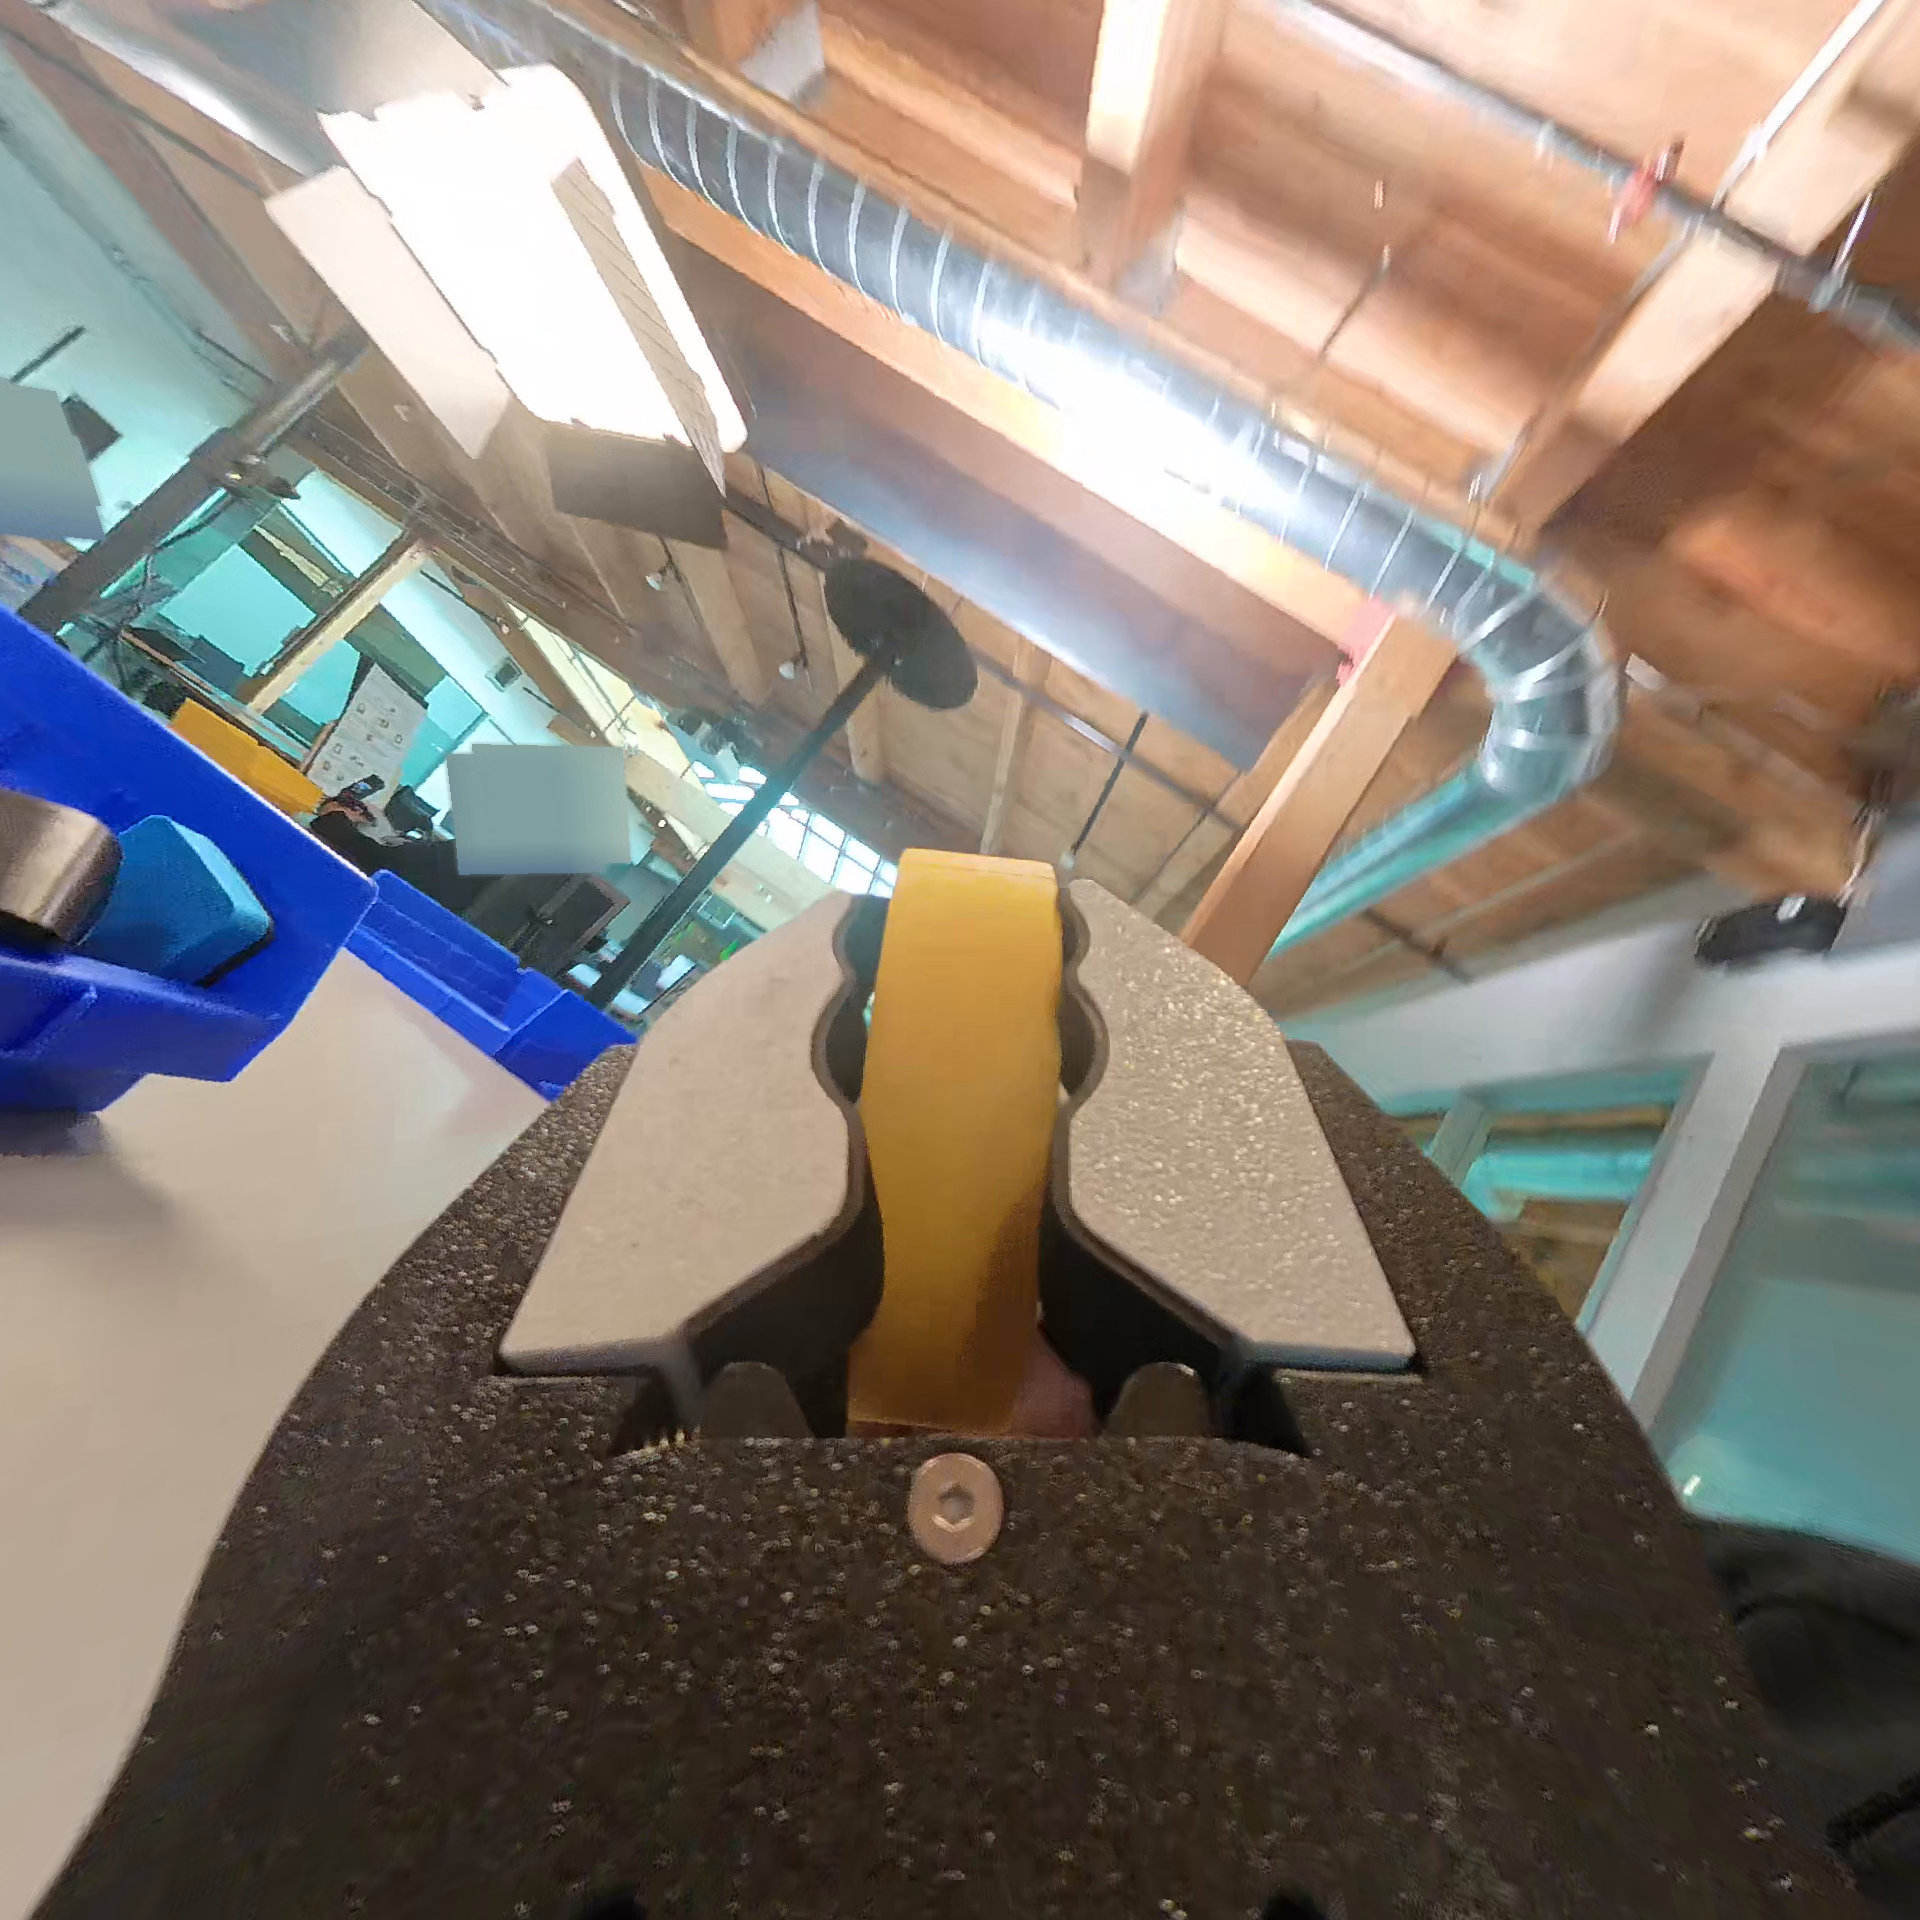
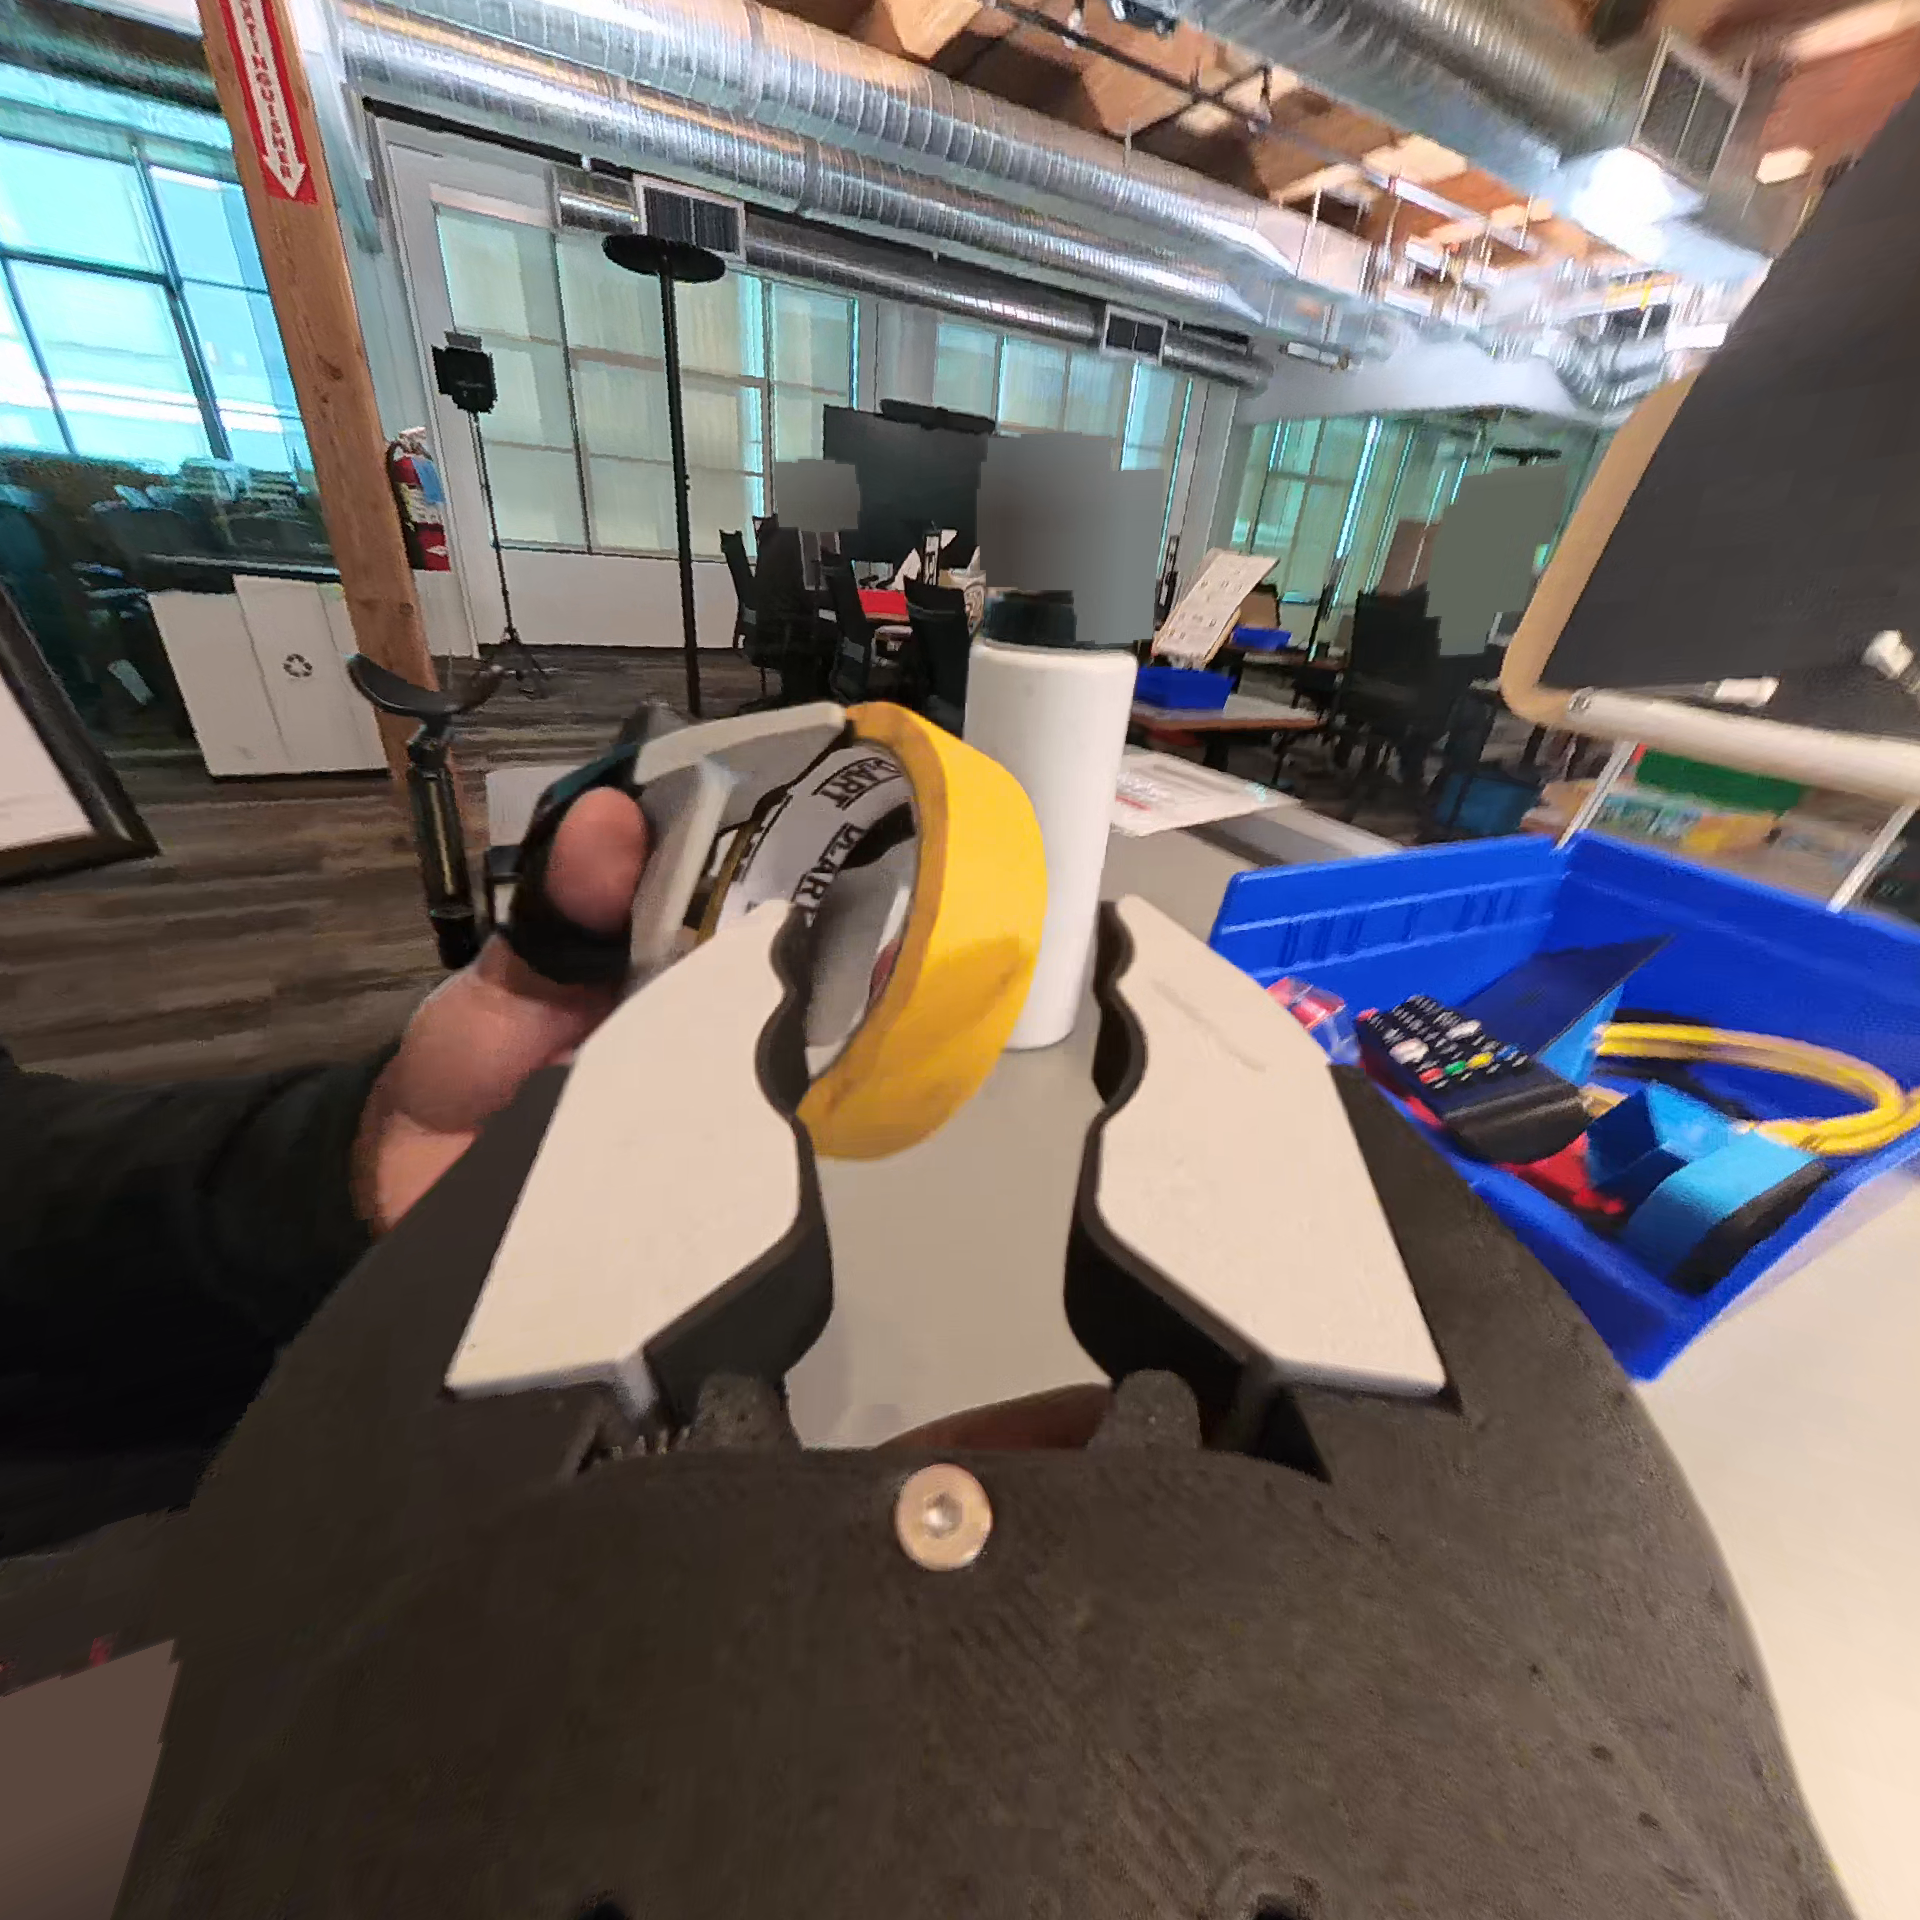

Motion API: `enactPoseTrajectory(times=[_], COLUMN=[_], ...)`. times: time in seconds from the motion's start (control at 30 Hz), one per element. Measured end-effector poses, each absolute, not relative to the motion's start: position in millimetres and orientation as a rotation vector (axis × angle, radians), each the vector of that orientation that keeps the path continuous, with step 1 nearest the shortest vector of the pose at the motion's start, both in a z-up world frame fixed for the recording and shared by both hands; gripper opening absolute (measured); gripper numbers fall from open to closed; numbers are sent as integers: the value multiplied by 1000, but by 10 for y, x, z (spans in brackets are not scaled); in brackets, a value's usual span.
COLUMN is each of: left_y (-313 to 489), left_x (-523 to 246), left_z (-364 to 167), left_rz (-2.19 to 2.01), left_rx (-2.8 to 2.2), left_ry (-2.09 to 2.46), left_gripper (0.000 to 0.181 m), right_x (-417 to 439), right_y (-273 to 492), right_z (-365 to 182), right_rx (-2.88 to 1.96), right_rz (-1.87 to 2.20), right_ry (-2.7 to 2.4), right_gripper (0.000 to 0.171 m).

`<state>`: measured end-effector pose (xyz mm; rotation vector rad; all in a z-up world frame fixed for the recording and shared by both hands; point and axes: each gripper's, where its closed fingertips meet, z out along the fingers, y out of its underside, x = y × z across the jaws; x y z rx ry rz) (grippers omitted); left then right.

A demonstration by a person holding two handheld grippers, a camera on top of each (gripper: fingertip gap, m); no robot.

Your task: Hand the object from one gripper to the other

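Left gripper (image 1: 961, 1039) pinches the tape roll (image 1: 958, 1122) edge-on across its band, up in the air. Right gripper (image 2: 945, 987) spreads wide, roll (image 2: 935, 935) just off its left finger. Looks light, a stiff ring, smooth yellow outside, printed cardboard core. Best hold, I'd say: the free lower band.

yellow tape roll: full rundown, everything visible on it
The yellow tape roll is a ring of glossy yellow tape wound on a white inner core that bears black printing. It is held in the air, on edge and tilted, above the grey table. The left hand-held gripper is shut on its band, pinching the wall between the fingers. The right hand-held gripper is open; the roll's lower rim sits between its fingertips, close to the left one; contact cannot be told. A white bottle stands behind it.
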<state>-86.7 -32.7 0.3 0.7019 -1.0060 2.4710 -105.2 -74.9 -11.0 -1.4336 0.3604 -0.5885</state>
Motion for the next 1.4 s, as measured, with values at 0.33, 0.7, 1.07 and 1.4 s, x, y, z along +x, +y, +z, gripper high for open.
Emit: enactPoseTrajectory(times=[0.33, 0.7, 1.07, 1.4], left_y=[-390, -754, -810, -879], left_x=[-902, -1177, -1339, -1480], left_z=[22, -140, -239, -292], left_rz=[2216, 2063, 1953, 1905], left_rx=[712, 588, 452, 374], left_ry=[-826, -1061, -1250, -1309], left_gripper=[33, 33, 33, 33], right_x=[-1182, -1171, -1251, -1291], right_y=[-701, -546, -499, -480], right_z=[-332, -428, -428, -393], right_rx=[-1596, -1592, -1585, -1577], right_rz=[-1236, -1347, -1283, -1278], right_ry=[-146, -199, -214, -209], right_gripper=[100, 115, 121, 135])
